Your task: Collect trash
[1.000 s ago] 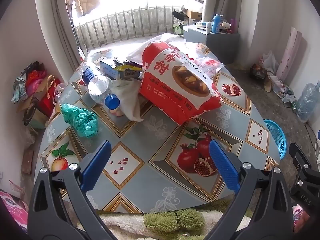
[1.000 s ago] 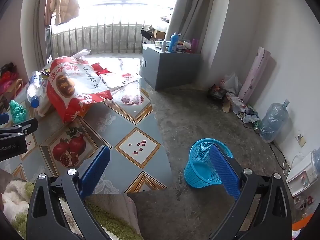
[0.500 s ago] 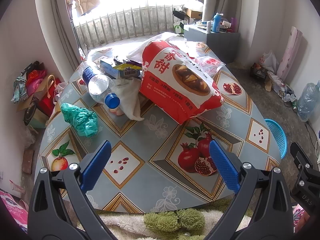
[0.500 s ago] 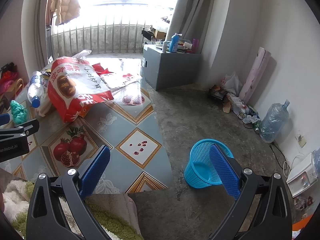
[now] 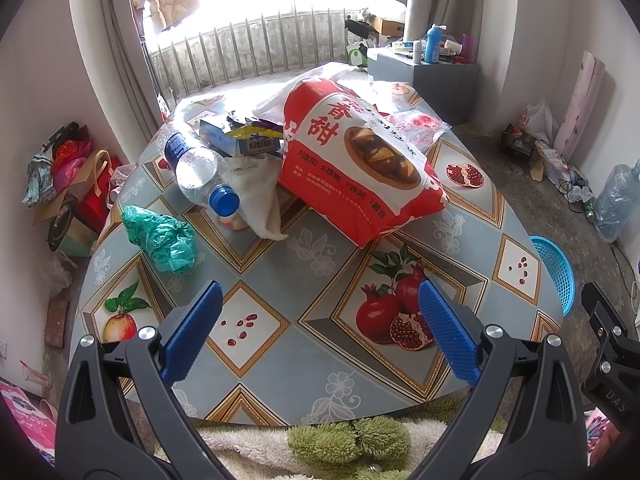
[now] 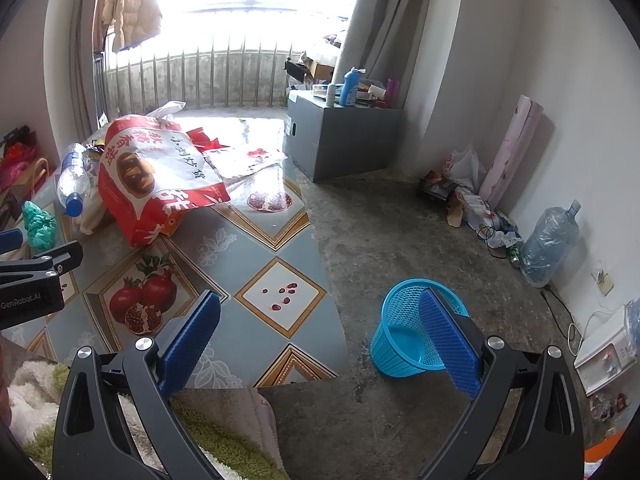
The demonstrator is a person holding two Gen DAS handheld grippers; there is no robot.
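The left gripper [image 5: 318, 334] hovers over the near edge of the tabletop [image 5: 280, 340], its blue-padded fingers [image 5: 192, 336] spread wide with nothing between them. The right gripper [image 6: 320, 340] hangs past the tabletop's right edge, over the concrete floor [image 6: 400, 232], its fingers likewise wide apart and empty. The trash sits in a heap toward the far side of the tabletop, which wears an oilcloth printed with pomegranates and apples. Biggest in the heap is a red and white snack bag [image 5: 360, 164], lying tilted with its lower corner reaching toward the middle of the tabletop. To its left a clear plastic bottle [image 5: 196, 164] with a blue cap lies on its side, cap pointing toward the near edge, resting against a crumpled white cloth or bag [image 5: 260, 196]. Behind the bottle a small blue box [image 5: 236, 140] and some yellow wrappers are wedged against the snack bag. A crumpled green plastic bag [image 5: 164, 238] lies apart from the heap, near the left edge of the tabletop. A blue mesh wastebasket [image 6: 416, 332] stands on the floor just off the tabletop's right edge, tilted, and it looks empty inside. A grey cabinet [image 6: 344, 136] with bottles on top stands beyond the far right corner.
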